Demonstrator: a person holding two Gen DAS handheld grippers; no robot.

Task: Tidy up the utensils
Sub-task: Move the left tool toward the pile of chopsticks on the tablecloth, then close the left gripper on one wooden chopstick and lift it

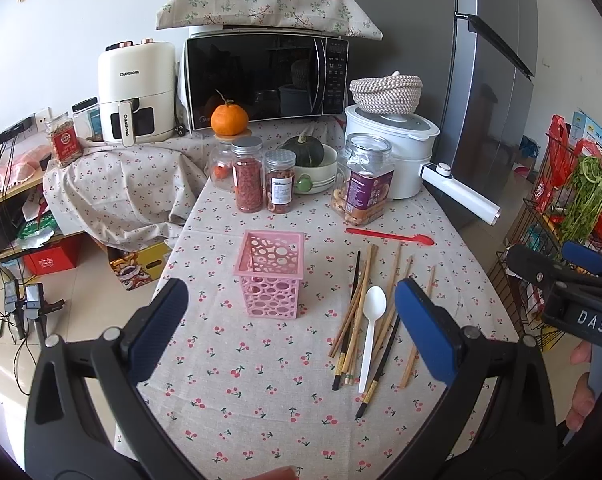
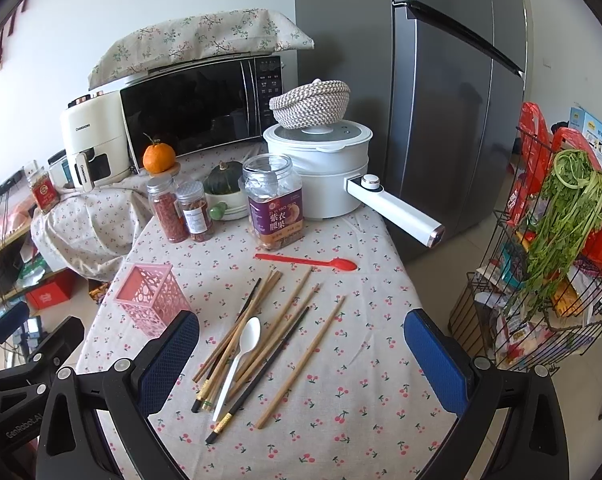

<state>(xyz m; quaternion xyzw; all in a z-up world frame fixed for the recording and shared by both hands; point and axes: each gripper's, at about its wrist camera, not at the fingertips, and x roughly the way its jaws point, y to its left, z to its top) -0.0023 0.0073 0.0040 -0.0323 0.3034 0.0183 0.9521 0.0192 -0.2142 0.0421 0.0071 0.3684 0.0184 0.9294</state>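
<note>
A pink perforated holder (image 1: 270, 272) stands upright on the cherry-print tablecloth; it also shows in the right wrist view (image 2: 151, 298). Right of it lies a loose pile of wooden and black chopsticks (image 1: 361, 312) with a white plastic spoon (image 1: 371, 328) on top. The pile (image 2: 269, 332) and the white spoon (image 2: 239, 360) show in the right wrist view too. A red spoon (image 1: 389, 236) lies beyond the pile, also in the right wrist view (image 2: 305, 261). My left gripper (image 1: 291, 312) is open and empty above the table, near the holder. My right gripper (image 2: 301, 344) is open and empty above the chopsticks.
Jars (image 1: 247, 174), a large nut jar (image 1: 363, 178), a green squash in a bowl (image 1: 311, 160) and a white cooker (image 1: 397, 148) with a protruding handle stand behind. A microwave (image 1: 265, 80) and fridge (image 1: 489, 80) are at the back. A wire rack (image 2: 541, 280) stands right of the table.
</note>
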